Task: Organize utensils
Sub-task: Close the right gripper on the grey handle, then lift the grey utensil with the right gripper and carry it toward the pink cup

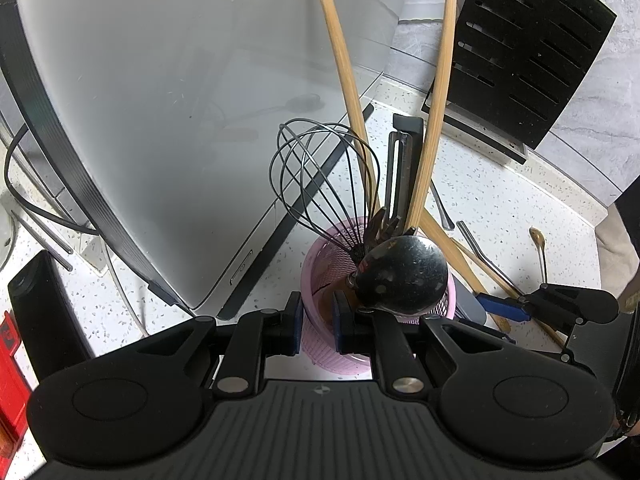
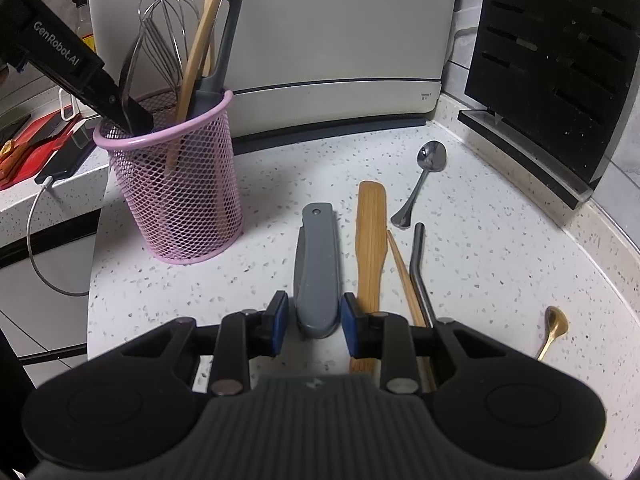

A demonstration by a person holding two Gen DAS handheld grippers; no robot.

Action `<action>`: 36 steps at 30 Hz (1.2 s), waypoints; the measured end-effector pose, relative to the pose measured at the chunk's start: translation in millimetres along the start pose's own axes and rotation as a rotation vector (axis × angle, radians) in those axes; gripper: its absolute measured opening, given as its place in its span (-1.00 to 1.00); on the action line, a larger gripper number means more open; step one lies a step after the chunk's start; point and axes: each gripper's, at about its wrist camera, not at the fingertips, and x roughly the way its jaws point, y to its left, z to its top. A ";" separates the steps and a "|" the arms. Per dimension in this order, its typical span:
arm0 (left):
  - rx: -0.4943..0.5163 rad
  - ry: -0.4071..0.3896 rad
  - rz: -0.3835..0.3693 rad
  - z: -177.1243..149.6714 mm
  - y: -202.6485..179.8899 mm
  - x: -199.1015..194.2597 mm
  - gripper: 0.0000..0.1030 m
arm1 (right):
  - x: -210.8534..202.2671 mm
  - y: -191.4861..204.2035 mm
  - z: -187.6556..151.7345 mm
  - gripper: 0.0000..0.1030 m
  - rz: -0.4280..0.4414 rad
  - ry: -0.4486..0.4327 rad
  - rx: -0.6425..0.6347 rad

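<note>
Utensils, part sorted: we count a wire whisk (image 2: 166,36), two bamboo sticks (image 2: 200,40), a dark ladle (image 1: 402,274) and a grey-handled tool (image 2: 224,44) standing in the pink mesh holder (image 2: 180,184) on the speckled bench (image 2: 500,240). Loose on the bench, right of the holder, lie a grey folding tool (image 2: 318,268), a bamboo spatula (image 2: 371,240), chopsticks (image 2: 404,276), a bent steel straw (image 2: 420,268), a steel spoon (image 2: 424,172) and a small gold spoon (image 2: 554,330).

Left hand-held gripper (image 1: 316,330): pads straddle the holder's rim, one outside and one inside, clamped on the wall as far as we can judge. Right hand-held gripper (image 2: 314,322): jaws apart, either side of the grey folding tool's near end, not closed on it.

Risks, as we judge them: the right pad sits just beside the spatula and may catch it on closing; the crowded holder may block the next piece, and the tall sticks could tip it should the left grip slip.
</note>
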 end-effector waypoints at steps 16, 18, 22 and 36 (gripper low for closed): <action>0.007 0.010 -0.019 1.2 -0.4 4.2 -0.70 | 6.5 -0.4 17.8 -0.48 0.015 0.088 -0.026; 0.008 0.009 -0.023 0.3 1.0 3.5 -0.70 | 7.4 0.0 18.9 -0.48 0.015 0.093 -0.033; -0.010 0.006 -0.036 0.0 5.2 1.7 -0.69 | 7.0 0.2 18.5 -0.55 0.017 0.091 -0.038; -0.012 0.001 -0.033 0.1 4.5 -1.1 -0.71 | -20.7 -10.6 29.0 -0.57 0.000 0.111 -0.056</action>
